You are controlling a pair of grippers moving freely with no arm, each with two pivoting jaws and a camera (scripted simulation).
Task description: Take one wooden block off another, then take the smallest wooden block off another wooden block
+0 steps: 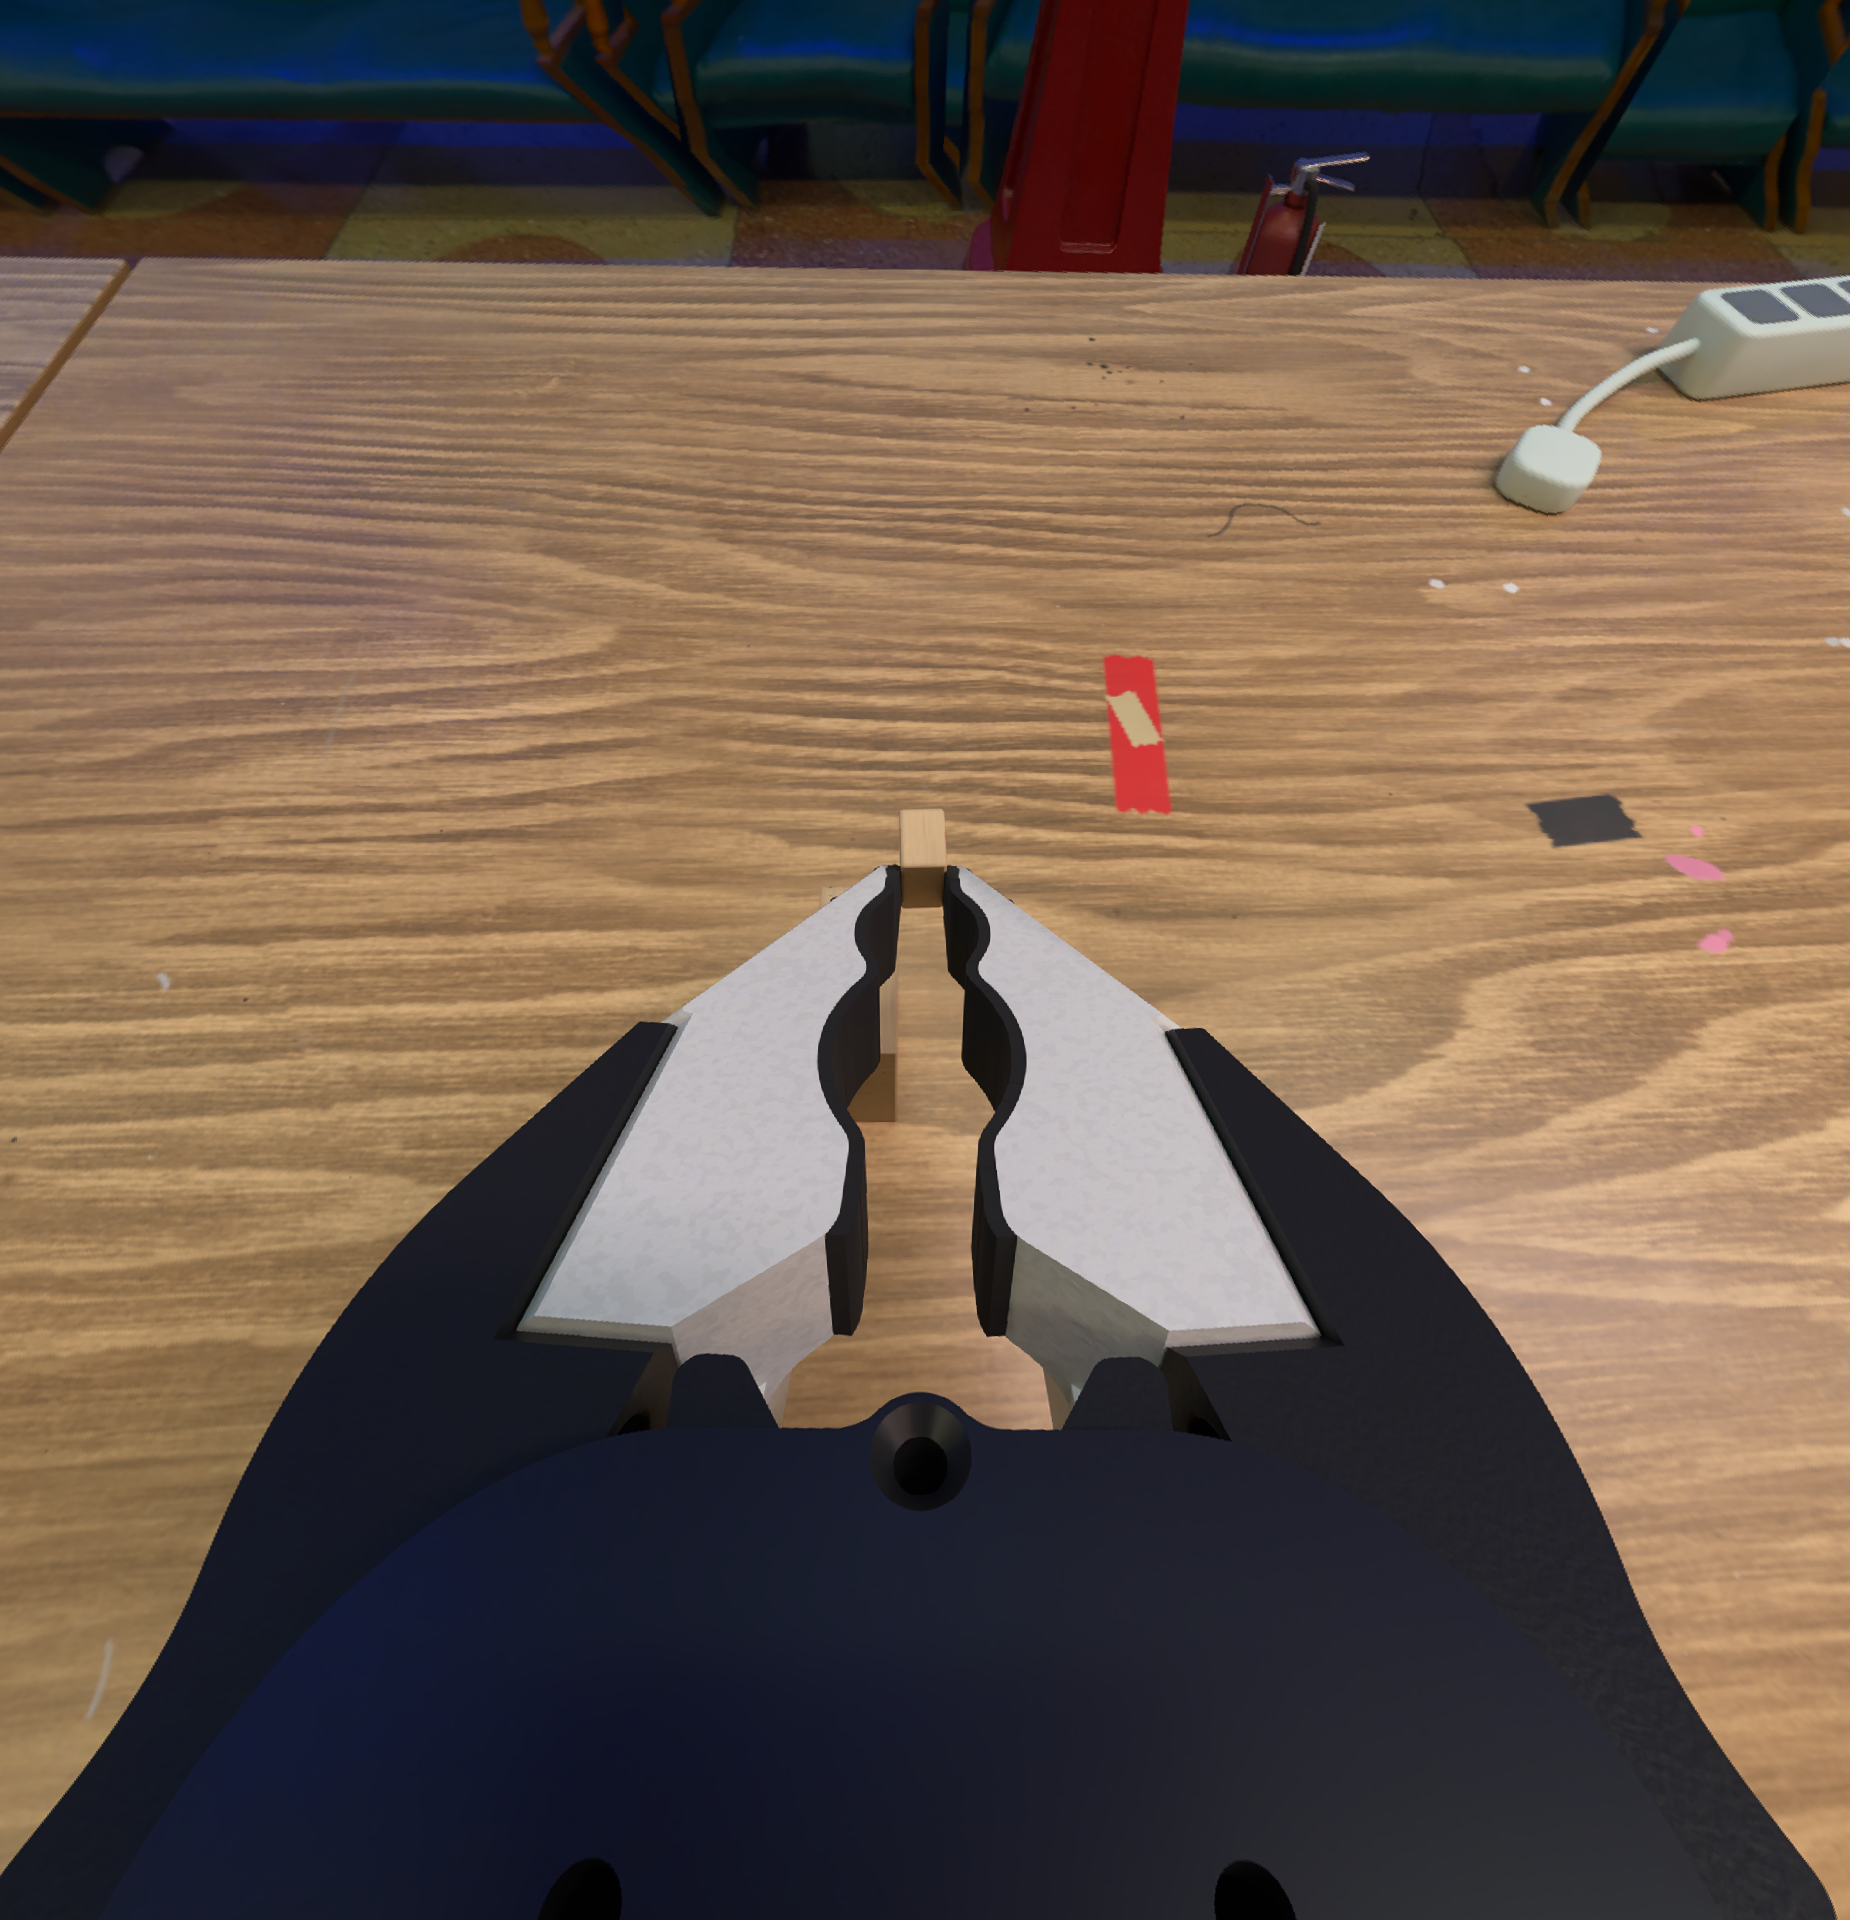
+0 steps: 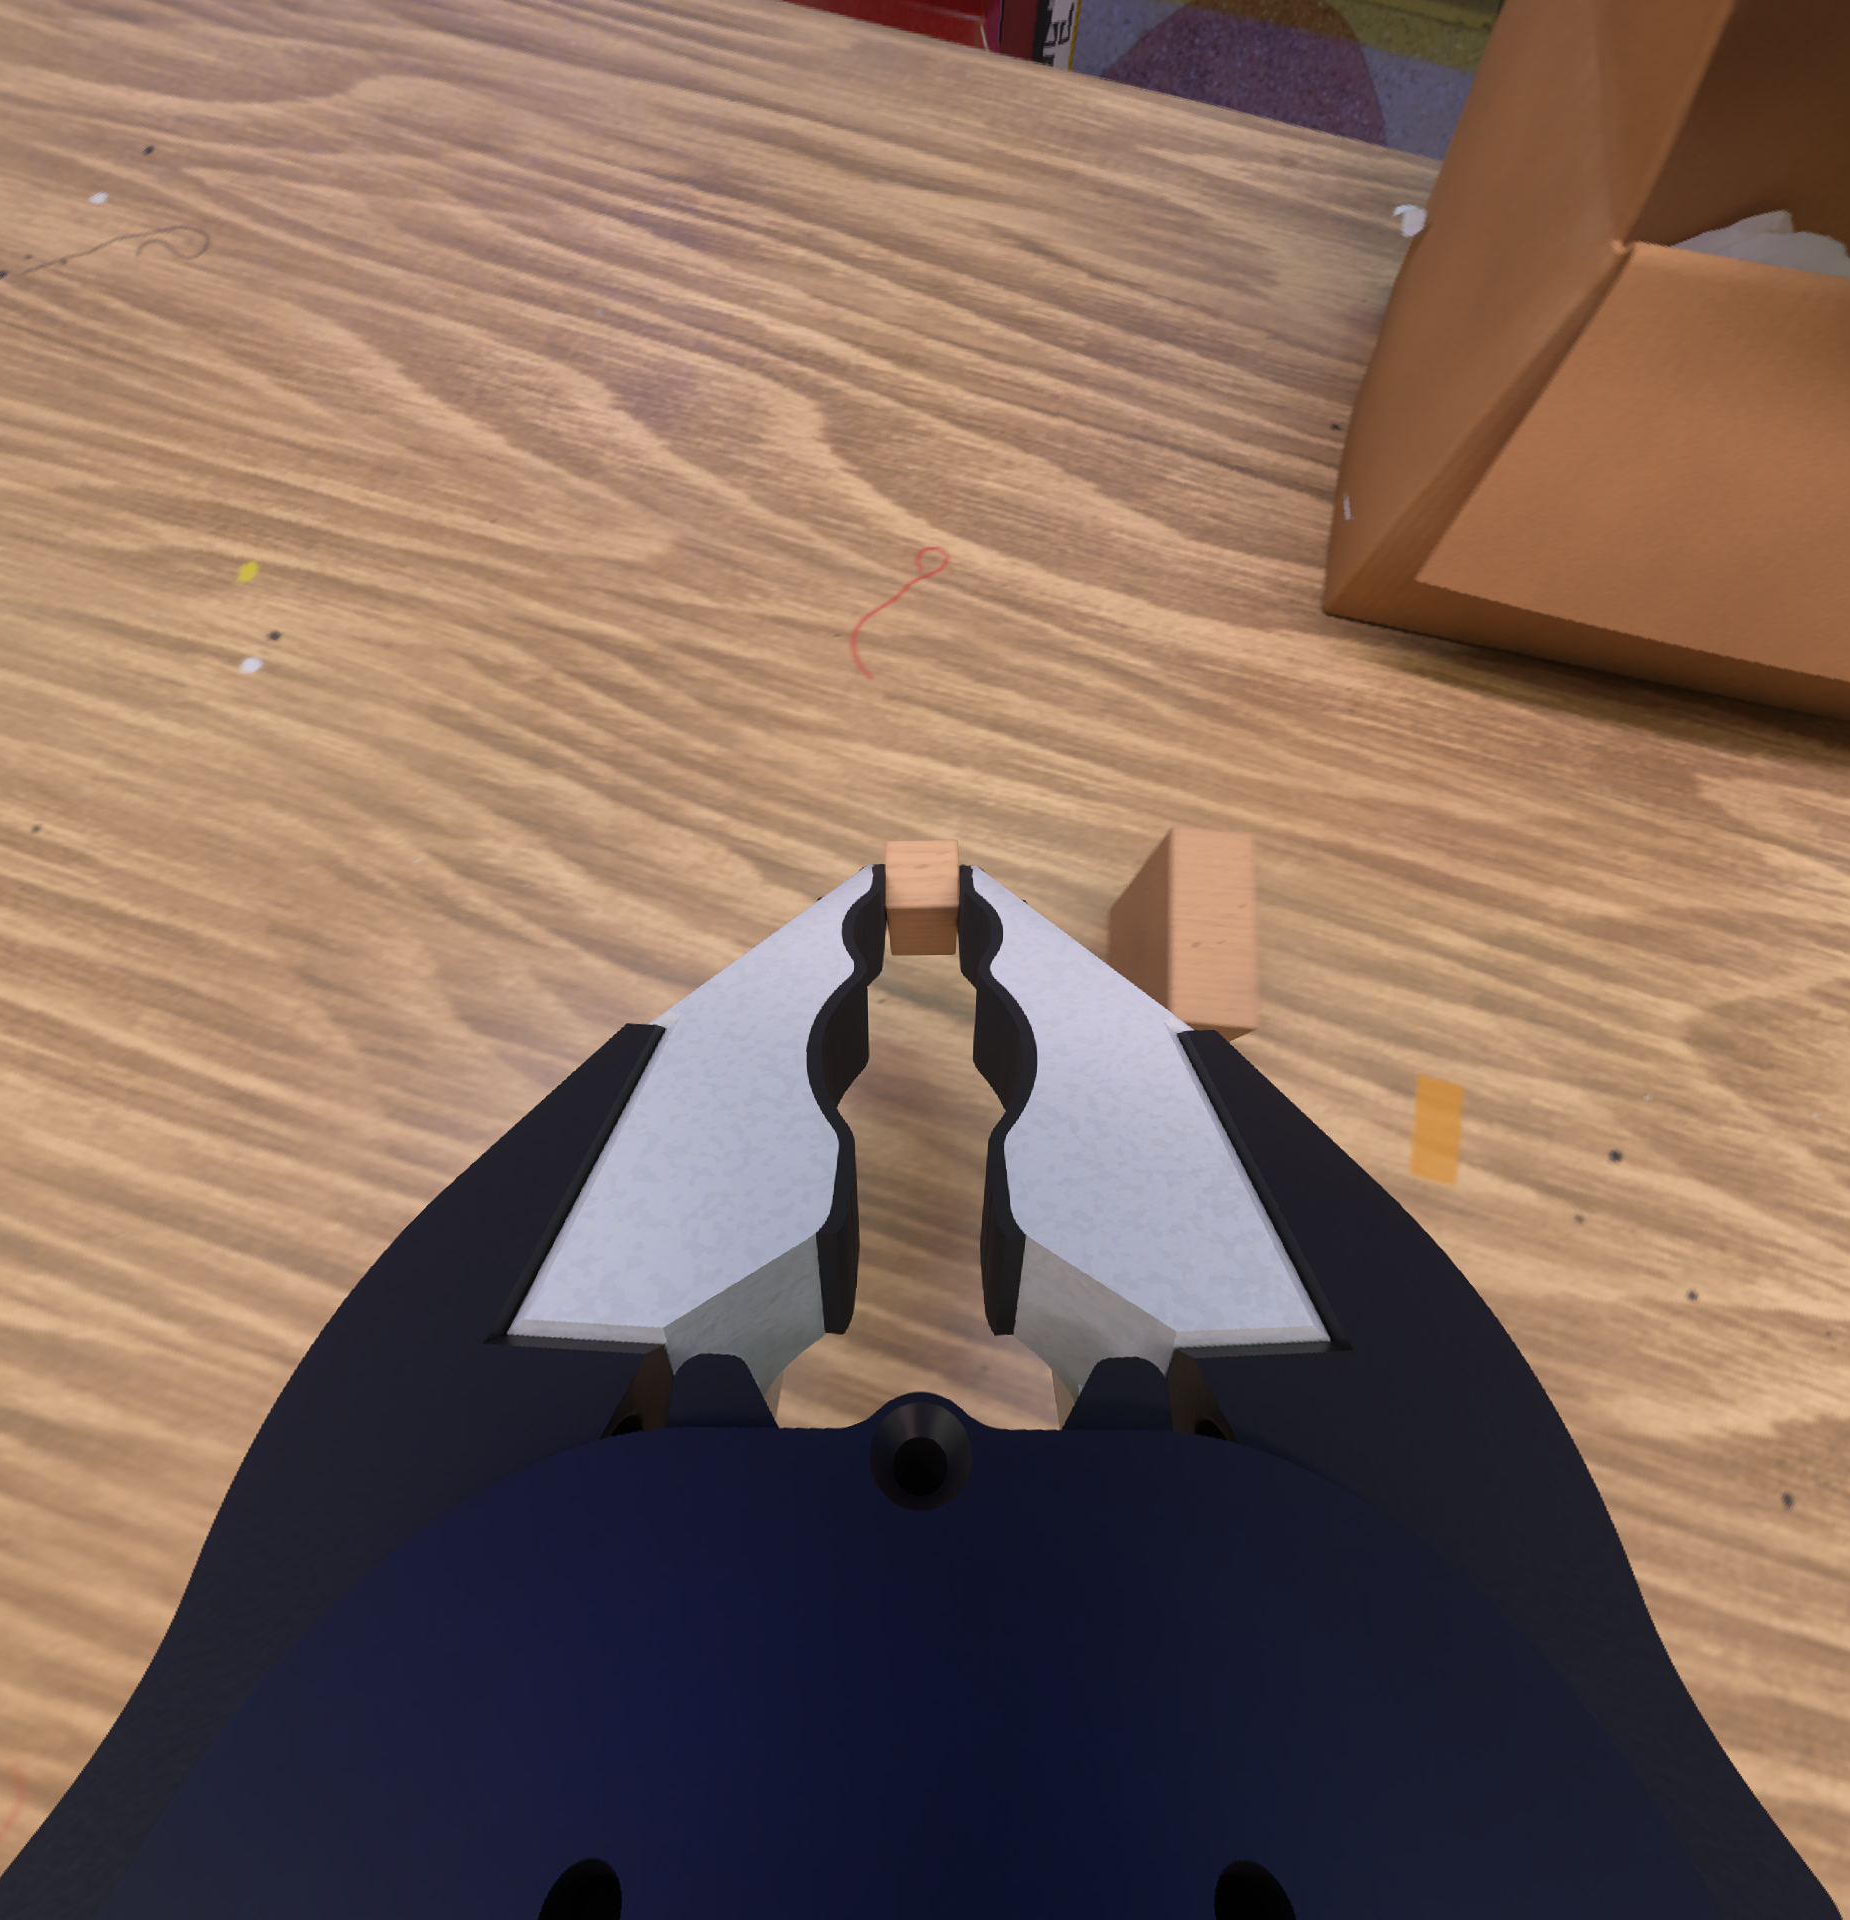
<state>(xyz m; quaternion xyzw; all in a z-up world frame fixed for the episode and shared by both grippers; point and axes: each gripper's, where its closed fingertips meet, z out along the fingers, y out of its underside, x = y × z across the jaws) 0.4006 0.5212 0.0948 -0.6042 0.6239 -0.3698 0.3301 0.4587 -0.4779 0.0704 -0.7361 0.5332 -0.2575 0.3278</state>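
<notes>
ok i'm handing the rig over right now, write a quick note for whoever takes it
Left hand-held gripper: shut on a thin wooden block at its fingertips. Another wooden block shows through the gap below the fingers; whether the two touch cannot be told.
Right hand-held gripper: shut on the small wooden cube, nothing under it but the table.
A larger wooden block stands on the table just right of the right fingers, with a cardboard box farther back.
Done, by the look of it: the cube is off its block.
Left: set both held blocks down on the table and release.

Bright, even light, soft faint shadows on the table [image 1: 485,623], sharp focus, wide-angle edge stretch.
</notes>
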